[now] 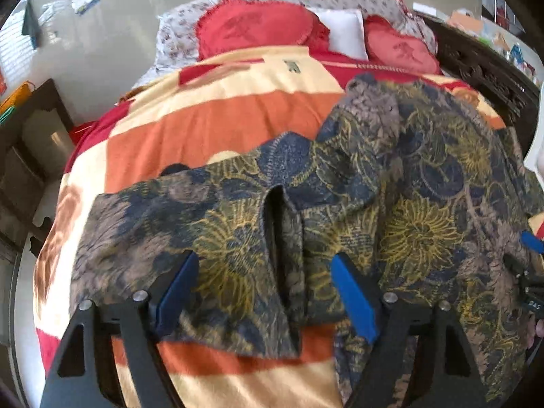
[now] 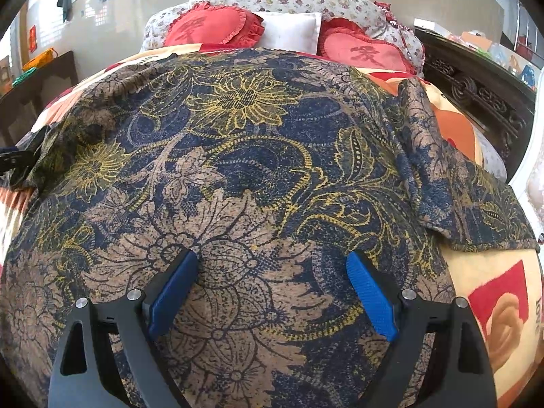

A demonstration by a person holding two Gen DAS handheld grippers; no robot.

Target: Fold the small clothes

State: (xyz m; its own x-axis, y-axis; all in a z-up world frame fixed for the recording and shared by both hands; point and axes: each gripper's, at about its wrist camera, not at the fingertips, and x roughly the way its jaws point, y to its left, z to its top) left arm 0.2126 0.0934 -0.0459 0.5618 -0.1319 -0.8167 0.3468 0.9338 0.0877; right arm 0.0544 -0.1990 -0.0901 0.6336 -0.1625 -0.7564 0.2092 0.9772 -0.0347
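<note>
While one dark blue, tan and yellow floral garment (image 2: 238,170) lies spread across the bed's orange, cream and red blanket (image 1: 217,119), the left tool (image 1: 263,273) hovers over its split hem with jaws apart, nothing between them. The right tool (image 2: 272,272) is likewise open above the cloth. Two red heart-shaped cushions (image 2: 207,27) bearing one character each flank one white pillow (image 2: 292,29). Bare blanket stays free left of the garment.

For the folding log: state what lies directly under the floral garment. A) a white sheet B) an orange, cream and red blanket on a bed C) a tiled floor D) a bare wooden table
B: the floral garment is spread over the striped orange, cream and red blanket, with pillows beyond it.
</note>
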